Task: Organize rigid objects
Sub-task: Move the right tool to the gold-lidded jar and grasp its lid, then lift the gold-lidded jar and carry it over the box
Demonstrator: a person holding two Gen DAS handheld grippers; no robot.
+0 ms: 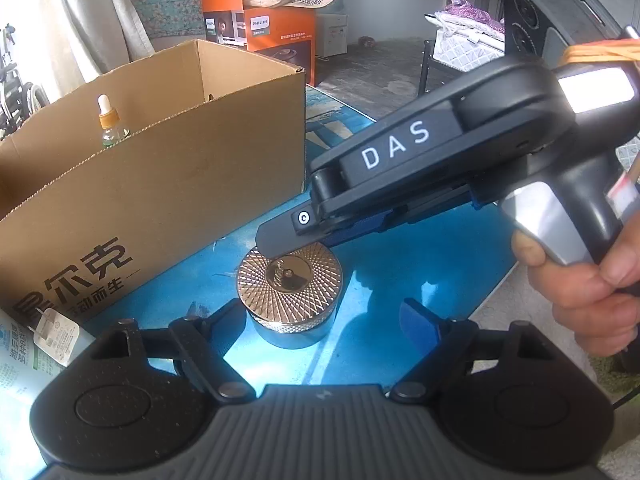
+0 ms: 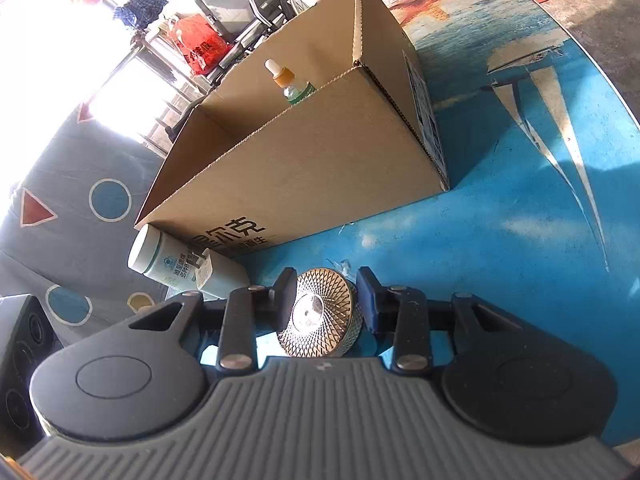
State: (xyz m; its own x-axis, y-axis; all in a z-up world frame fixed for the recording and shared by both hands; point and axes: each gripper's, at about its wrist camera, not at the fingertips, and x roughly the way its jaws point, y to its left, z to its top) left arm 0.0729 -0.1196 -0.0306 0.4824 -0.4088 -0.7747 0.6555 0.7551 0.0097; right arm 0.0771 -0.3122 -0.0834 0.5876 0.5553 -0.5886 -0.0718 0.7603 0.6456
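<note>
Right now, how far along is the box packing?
Done: the orange-collared glass dropper bottle stands inside the brown cardboard box. In hand: the right tool straddles the round gold-patterned jar on the blue table, apparently not yet lifted; the left tool hangs open beside it. Left: that jar, plus the pale green bottle lying by the box.

Round metal jar with gold diamond-patterned lid [image 1: 289, 280] [image 2: 320, 314]: upright on blue tabletop [image 1: 420, 264] [image 2: 500, 220], near open brown cardboard box [image 1: 160, 184] [image 2: 304, 168]. Clear dropper bottle, orange collar, white bulb [image 1: 107, 120] [image 2: 288, 82]: upright inside box. Pale green cylindrical bottle [image 2: 180, 266] [image 1: 24, 360]: lying against box base.
</note>
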